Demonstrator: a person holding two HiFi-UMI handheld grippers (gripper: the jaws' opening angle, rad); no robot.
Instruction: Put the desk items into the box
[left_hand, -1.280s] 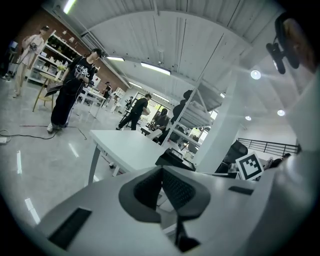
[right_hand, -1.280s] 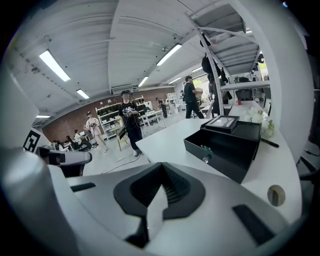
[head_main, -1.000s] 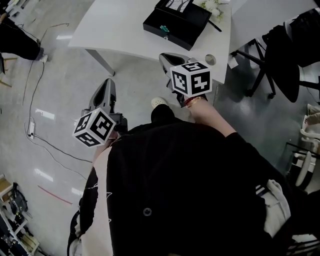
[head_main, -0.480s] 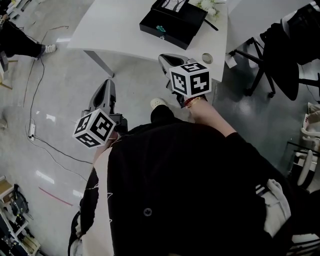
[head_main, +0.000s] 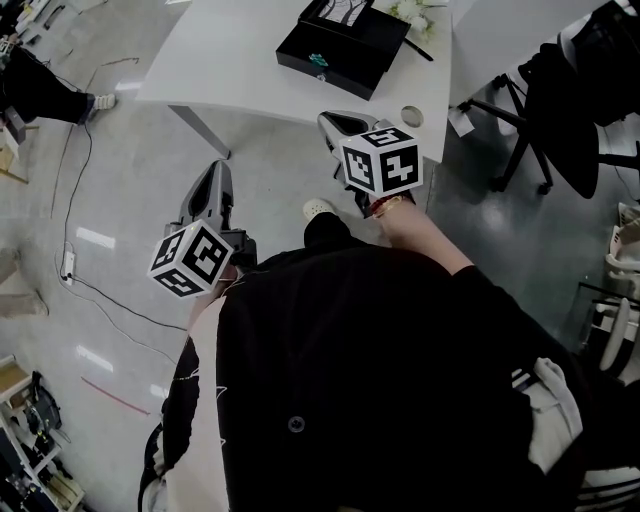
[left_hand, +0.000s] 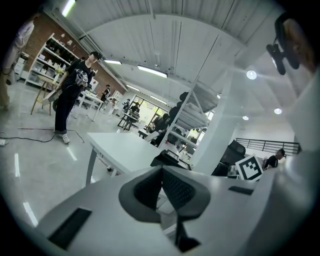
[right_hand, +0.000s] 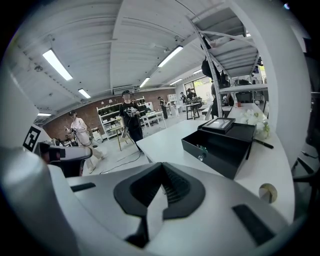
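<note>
Box (head_main: 345, 45) drifts slightly up-frame on the bench (head_main: 230, 60); grippers unmoved. Left gripper (head_main: 214, 172) and right gripper (head_main: 335, 121) are short of the bench, fingers (right_hand: 177, 189) clenched on nothing. Suggest stepping in and opening up before reaching.

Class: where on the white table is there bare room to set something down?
Widest bare patch: the white table left of the black box. A narrower strip runs between box and near edge, ending at the small round object. Crowded: the far right corner, by the flowers.
</note>
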